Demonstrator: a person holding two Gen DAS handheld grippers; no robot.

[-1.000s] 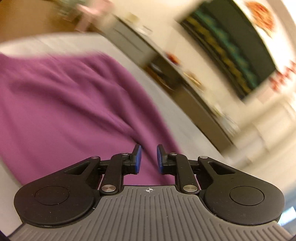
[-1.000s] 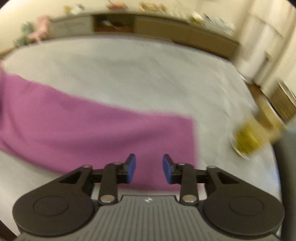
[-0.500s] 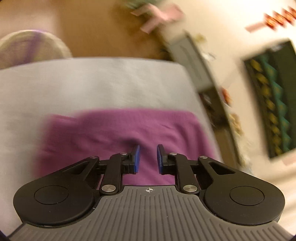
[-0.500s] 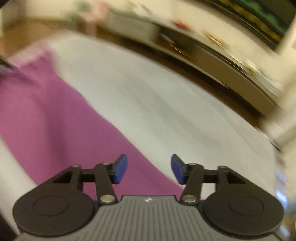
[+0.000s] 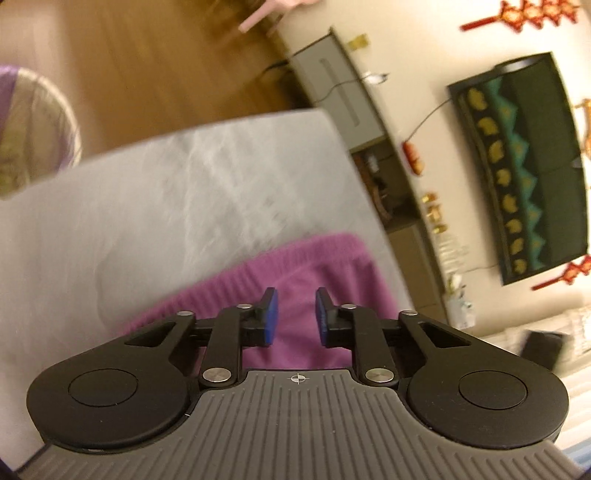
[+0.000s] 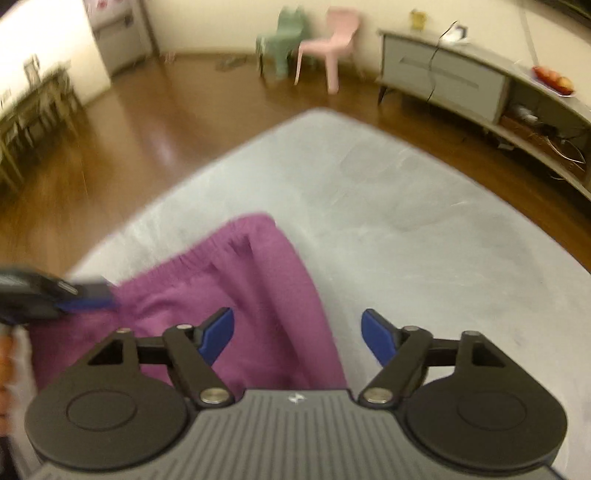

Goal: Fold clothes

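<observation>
I am in a home, in what looks like a living room. Around me runs a brown wooden floor [image 6: 122, 147], and against the cream wall stands a long, low grey sideboard [image 6: 443, 79] with drawers, open shelves and cables trailing over it. Two small plastic chairs, one pink [image 6: 334, 37] and one green [image 6: 284, 35], sit by the wall. A dark flat screen [image 5: 524, 166] hangs above the sideboard with red festive decorations [image 5: 532, 13] near it. A dining table [image 6: 33, 107] with chairs stands farther off.
</observation>
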